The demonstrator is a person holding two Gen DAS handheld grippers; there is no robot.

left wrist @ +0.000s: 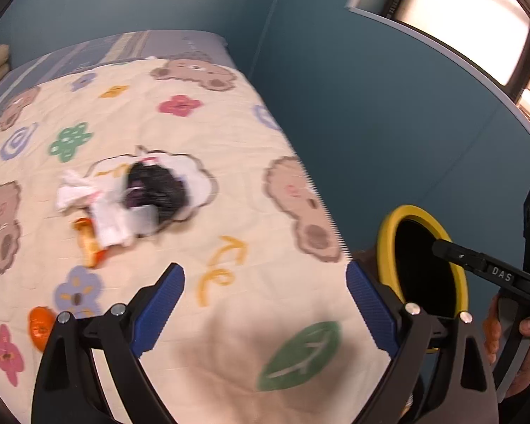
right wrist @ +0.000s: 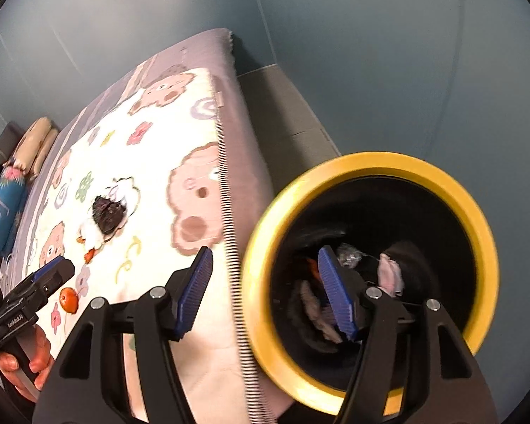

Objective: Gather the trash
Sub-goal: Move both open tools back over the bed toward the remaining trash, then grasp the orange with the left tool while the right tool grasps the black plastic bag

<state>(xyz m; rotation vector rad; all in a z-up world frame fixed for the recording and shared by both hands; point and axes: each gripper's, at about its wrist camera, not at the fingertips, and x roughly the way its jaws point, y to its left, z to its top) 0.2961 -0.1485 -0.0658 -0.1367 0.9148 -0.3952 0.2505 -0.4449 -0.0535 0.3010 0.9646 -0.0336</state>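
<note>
We're over the bed, and our left gripper (left wrist: 265, 300) stands wide open with nothing between its blue pads, only quilt (left wrist: 201, 134) below. From this left view the bin (left wrist: 388, 243) is a yellow rim at the quilt's right edge, its inside pure black. Switch to the right wrist and we see into it: crumpled scraps (right wrist: 388, 275) lie at the bottom. Our right gripper (right wrist: 265, 293) is partly open and empty, one pad over the quilt, the other over the bin's mouth. The bin opens up towards us. Back on the quilt, the trash waits: a black wad (left wrist: 155, 190), white tissue (left wrist: 77, 190) just beside it, orange peel (left wrist: 88, 243) touching that pile, and another orange piece (left wrist: 40, 325) near the left gripper. The pile's long axis runs left to right in the left view
</note>
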